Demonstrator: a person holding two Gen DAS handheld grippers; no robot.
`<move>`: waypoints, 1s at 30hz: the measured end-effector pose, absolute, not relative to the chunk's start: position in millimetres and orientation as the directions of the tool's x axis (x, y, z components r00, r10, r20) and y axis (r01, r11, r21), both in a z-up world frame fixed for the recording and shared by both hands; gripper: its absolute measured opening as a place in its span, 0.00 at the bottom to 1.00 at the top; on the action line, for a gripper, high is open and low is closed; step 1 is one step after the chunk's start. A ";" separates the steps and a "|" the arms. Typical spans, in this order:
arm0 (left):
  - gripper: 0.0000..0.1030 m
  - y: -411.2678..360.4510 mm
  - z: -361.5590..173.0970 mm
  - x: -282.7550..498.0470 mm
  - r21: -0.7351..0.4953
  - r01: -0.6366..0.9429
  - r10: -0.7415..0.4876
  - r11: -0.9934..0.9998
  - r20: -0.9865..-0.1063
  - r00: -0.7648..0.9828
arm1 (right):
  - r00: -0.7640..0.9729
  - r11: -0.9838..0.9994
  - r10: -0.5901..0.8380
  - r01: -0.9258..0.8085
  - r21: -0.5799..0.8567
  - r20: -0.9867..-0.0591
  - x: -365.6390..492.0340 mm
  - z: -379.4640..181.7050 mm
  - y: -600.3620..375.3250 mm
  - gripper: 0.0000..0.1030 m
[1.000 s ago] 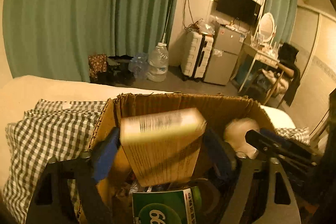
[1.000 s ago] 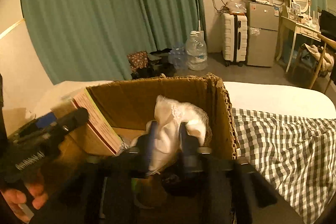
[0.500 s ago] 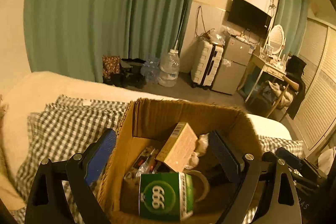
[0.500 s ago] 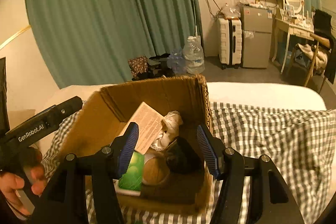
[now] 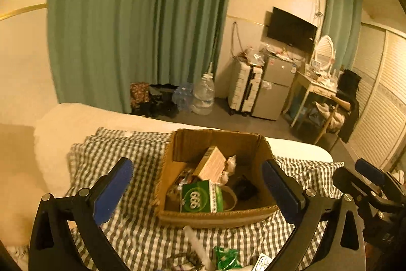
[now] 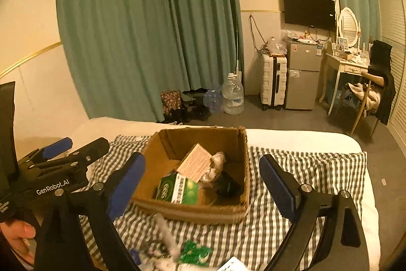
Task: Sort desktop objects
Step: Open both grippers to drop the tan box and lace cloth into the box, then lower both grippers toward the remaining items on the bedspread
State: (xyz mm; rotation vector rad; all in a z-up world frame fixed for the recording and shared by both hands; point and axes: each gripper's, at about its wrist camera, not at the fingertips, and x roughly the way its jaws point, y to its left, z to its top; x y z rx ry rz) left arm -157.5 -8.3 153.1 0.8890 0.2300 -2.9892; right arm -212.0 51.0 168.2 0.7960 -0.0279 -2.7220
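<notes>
Both the left hand-held gripper [image 5: 198, 182] and right hand-held gripper [image 6: 203, 178] are opening with nothing between them above the checked cloth [image 5: 132, 159] on the bed [image 6: 291, 140], beyond small packets [image 6: 194, 254], where the cardboard box [image 6: 162, 156] holds a green carton [image 6: 177, 189], tan box [image 6: 195, 165], white wad [image 6: 217, 160] and dark object [image 6: 228, 186].

Probably a bedroom: bed [image 6: 291, 141], curtains [image 6: 142, 29], dressing table [image 6: 347, 65], fridge [image 6: 302, 75].

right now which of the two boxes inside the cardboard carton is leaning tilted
The tan box: it leans against the contents, while the green 666 box sits at the front.
</notes>
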 end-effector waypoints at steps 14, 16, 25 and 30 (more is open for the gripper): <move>1.00 -17.4 56.7 -86.3 -0.084 0.070 -0.002 -0.994 -0.626 -0.780 | -0.745 -0.969 -0.242 0.215 0.120 -0.622 -149.6 85.6 64.3 0.90; 1.00 -13.2 34.3 -75.7 -0.075 0.066 -0.004 -0.995 -0.634 -0.773 | -0.723 -0.970 -0.241 0.192 0.147 -0.647 -147.2 64.7 70.1 0.90; 1.00 6.2 -62.1 -50.0 -0.132 0.048 0.069 -0.990 -0.757 -0.650 | -0.619 -0.978 -0.203 0.095 0.185 -0.759 -141.3 -20.8 86.3 0.89; 1.00 17.8 -90.9 -32.7 -0.193 0.085 0.108 -0.977 -0.802 -0.587 | -0.603 -0.982 -0.179 0.064 0.177 -0.777 -141.4 -40.1 94.1 0.90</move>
